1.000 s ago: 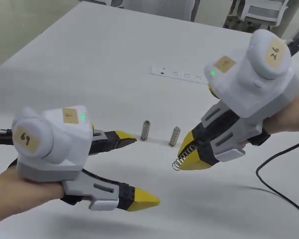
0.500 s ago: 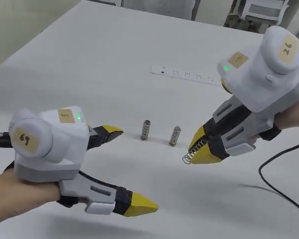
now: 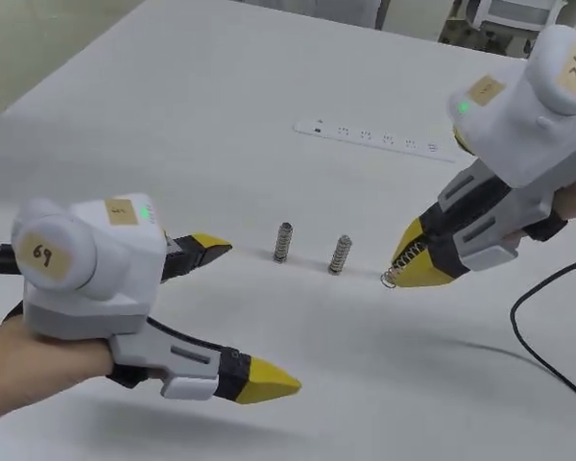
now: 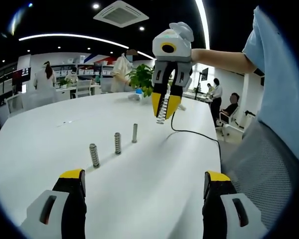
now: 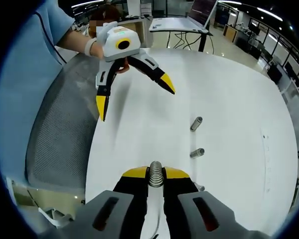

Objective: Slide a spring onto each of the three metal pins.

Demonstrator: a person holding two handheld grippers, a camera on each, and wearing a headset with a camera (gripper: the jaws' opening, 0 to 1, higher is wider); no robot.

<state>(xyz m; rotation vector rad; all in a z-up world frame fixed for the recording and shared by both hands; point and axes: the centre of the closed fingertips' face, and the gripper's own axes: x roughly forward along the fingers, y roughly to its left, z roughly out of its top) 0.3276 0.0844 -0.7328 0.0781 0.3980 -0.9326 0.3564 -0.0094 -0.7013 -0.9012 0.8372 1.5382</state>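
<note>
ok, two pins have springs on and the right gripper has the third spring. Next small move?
Probably ease the right gripper down toward the bare pin, lining the lower end of the spring over the pin's top. In the left gripper view the spring hangs in the air above and off to one side of that pin, not yet on it.

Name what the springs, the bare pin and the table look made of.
Springs, one of them held in the right gripper: probably coiled steel wire, grey with small glints along the turns.
Bare pin: smooth grey metal with a dull sheen.
Table: white, matte and evenly smooth; laminate or painted board, cannot tell which.
</note>
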